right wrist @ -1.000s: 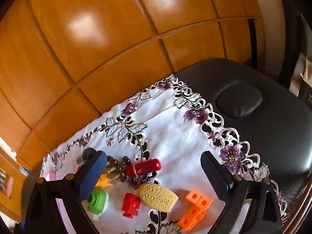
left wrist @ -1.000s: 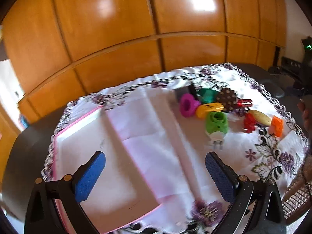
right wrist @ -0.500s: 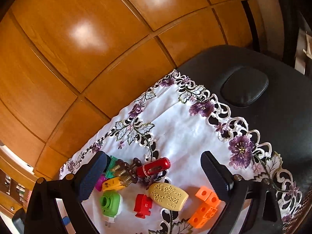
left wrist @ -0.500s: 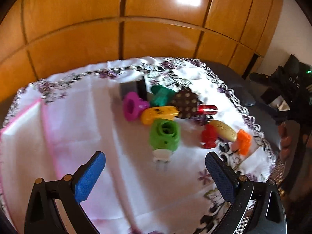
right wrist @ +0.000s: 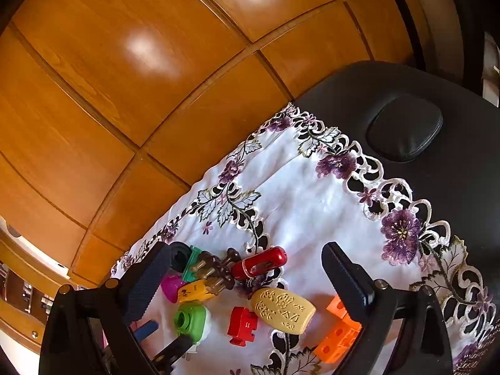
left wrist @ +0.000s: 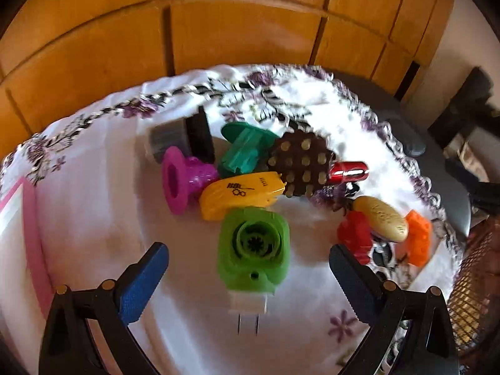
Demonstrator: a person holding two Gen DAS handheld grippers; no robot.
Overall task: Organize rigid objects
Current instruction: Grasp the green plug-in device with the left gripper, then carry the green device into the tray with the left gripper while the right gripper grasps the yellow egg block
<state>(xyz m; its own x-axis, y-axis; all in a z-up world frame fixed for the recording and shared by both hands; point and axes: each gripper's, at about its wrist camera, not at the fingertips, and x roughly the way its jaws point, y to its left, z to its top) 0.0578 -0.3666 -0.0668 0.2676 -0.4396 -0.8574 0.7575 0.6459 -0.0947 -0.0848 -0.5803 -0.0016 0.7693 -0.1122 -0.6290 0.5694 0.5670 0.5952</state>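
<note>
Two prongs of the green plug (left wrist: 253, 247) point back at my wide-spread left gripper (left wrist: 249, 267), nearer than my right.

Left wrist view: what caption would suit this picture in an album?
Open left hand-held gripper framing a green plug-in device, with colourful small objects clustered behind it on a floral embroidered tablecloth.

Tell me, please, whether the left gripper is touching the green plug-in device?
Apart: the left wrist view shows white cloth between both blue pads of the left gripper and the green plug-in device.
</note>
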